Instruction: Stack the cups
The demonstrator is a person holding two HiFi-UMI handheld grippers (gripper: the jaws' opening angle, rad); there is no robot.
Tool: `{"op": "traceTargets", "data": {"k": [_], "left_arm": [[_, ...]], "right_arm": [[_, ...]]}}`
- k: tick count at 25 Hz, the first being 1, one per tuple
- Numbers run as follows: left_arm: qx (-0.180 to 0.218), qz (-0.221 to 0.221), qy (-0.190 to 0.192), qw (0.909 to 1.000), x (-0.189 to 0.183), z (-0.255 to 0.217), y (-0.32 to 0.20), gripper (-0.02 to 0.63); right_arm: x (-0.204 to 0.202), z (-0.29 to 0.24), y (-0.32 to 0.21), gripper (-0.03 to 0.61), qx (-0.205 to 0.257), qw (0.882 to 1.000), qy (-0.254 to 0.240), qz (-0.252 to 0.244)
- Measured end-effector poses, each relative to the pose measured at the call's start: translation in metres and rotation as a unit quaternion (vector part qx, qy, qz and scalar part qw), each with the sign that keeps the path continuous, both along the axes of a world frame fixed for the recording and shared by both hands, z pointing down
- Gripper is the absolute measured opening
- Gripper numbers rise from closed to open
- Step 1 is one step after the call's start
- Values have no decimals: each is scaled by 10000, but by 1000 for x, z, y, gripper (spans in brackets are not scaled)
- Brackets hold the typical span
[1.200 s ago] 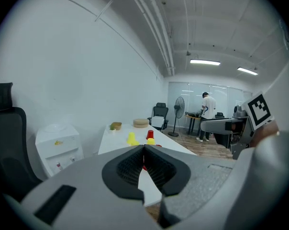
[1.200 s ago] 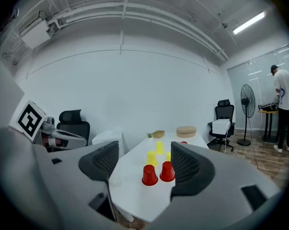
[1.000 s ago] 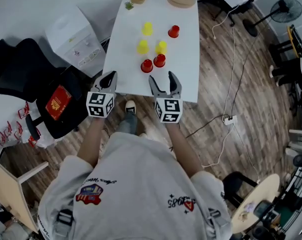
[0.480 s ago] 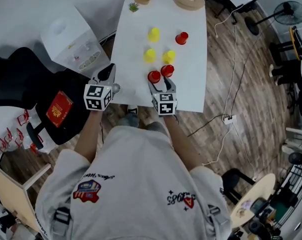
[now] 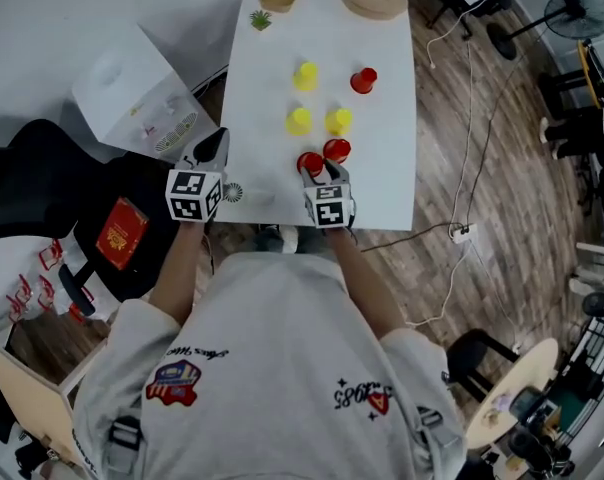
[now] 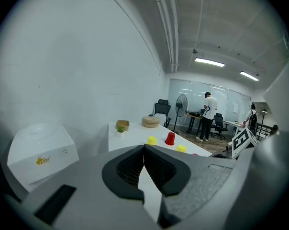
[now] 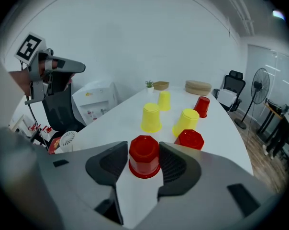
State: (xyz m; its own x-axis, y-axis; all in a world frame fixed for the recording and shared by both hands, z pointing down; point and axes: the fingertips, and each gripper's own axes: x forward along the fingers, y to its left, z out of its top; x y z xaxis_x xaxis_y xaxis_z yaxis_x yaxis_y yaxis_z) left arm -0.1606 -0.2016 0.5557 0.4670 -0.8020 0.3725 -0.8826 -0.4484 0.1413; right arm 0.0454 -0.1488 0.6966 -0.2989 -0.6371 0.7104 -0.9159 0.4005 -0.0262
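Fingers (image 7: 108, 166) of right gripper (image 5: 322, 172) just closing onto inverted red plastic cup (image 7: 144, 163), pads touching its sides, likely lifting for stacking; left gripper (image 6: 144, 148) fingers together, empty, parked aside.

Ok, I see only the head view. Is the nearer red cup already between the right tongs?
Observer: Yes. The right tongs have just been closing, and the red cup stands between them; the pads look to touch both its sides.
Operator: Is the cup upright?
Observer: No, upside down, like the yellow cup behind it.
Operator: And the left tongs?
Observer: The left tongs are shut, with nothing between them.
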Motion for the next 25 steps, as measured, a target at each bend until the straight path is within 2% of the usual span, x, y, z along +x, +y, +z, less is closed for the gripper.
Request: {"op": "traceTargets", "data": {"k": [1, 8, 17, 25], "left_arm": [[-3, -3, 3, 10000, 1, 1, -3, 6], [20, -26, -27, 10000, 6, -1, -22, 6], [6, -293, -48, 9996, -6, 0, -34, 6], [-70, -241, -54, 9997, 8, 8, -43, 6]], "right_arm": [[-1, 0, -2, 199, 12, 10000, 6, -21], [-2, -9, -26, 196, 281, 9996, -13, 3], [3, -1, -47, 198, 132, 9998, 94, 124], [9, 1, -52, 205, -5, 9996, 20, 276]]}}
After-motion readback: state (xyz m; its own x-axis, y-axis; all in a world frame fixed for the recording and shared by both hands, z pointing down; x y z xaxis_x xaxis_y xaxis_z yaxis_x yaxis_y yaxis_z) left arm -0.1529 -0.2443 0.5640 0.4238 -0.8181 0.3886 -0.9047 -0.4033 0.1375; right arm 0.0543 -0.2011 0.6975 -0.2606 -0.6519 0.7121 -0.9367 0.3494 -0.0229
